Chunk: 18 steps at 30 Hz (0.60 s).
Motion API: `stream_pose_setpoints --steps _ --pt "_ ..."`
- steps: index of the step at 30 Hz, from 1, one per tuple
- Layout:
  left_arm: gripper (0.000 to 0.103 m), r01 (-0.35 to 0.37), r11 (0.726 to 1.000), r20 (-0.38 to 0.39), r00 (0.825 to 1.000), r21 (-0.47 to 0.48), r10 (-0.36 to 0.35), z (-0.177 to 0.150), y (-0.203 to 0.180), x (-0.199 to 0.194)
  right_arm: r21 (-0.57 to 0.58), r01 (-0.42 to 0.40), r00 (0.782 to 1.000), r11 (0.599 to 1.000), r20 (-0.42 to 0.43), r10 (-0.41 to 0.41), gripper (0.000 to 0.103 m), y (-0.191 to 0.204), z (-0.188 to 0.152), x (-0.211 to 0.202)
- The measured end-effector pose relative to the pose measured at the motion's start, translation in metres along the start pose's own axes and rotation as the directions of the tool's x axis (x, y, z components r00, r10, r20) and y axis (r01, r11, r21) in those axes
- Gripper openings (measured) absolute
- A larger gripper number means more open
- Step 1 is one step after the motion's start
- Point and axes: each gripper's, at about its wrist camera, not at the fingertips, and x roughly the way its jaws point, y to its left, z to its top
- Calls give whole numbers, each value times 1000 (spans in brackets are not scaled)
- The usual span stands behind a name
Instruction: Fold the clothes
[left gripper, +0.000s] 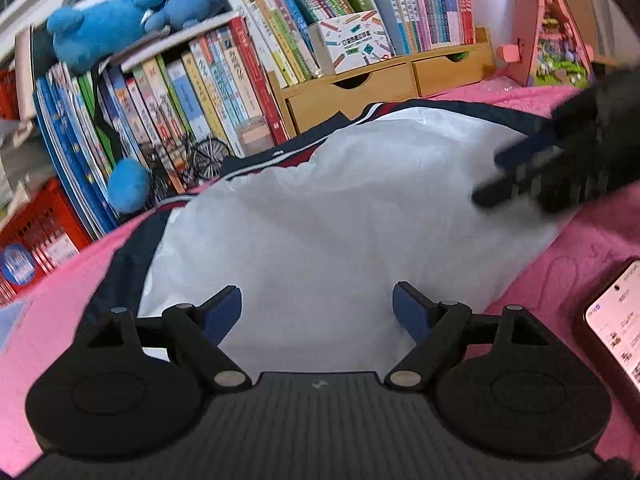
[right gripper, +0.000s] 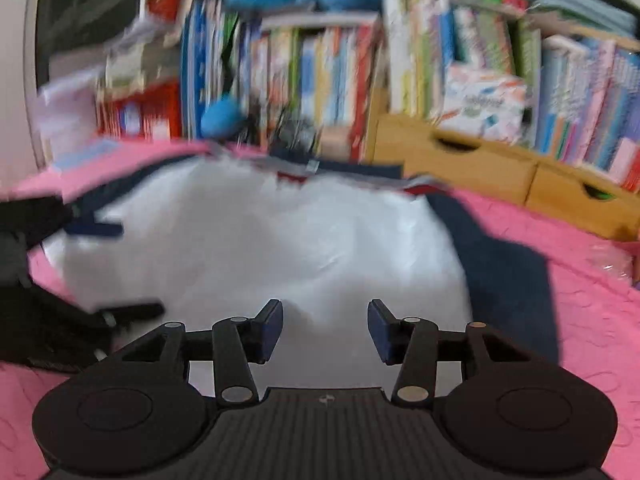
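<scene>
We see one smooth white garment [left gripper: 320,216] with navy and red trim, lying flat on the quilted pink bedspread [left gripper: 568,280]. The left gripper [left gripper: 318,310] spreads wide above it, empty; the right gripper [right gripper: 325,326] stands partly apart, also empty. Two wooden drawers [left gripper: 392,84] sit behind, one phone [left gripper: 616,320] beside.

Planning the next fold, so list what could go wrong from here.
1. Both the left gripper and the right gripper are open over the white garment with nothing held, so the slick-looking fabric could slide out of its fold.
2. A phone lies on the pink cover close beside the garment; a sweep that way might knock it.
3. The right gripper's fingers reach over the same garment, so the two tools could collide.
</scene>
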Motion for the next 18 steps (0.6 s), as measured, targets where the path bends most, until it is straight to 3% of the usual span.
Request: stream_pose_setpoints --steps 2,5,9,12,16,18 --pt "87 12 1000 -6 1000 -18 -12 0 3 0 -14 42 999 999 -21 -42 49 -3 -10 4" --pt "89 7 1000 -9 1000 -23 -7 0 2 -1 91 98 995 991 -34 -95 49 -33 -25 -9" --pt "101 -37 999 -12 999 -10 37 1 -1 -1 148 183 983 972 -44 -179 48 -70 -49 -33" --pt "103 -40 999 -21 999 -26 39 2 3 0 190 245 969 951 -66 -237 51 -80 -64 -51" --pt "102 -41 998 -16 999 -56 40 2 7 -3 356 216 976 909 -68 -205 52 -101 -84 -76" --pt "102 -46 997 12 999 -56 46 5 4 -9 424 153 988 893 -49 -146 52 -103 -89 -86"
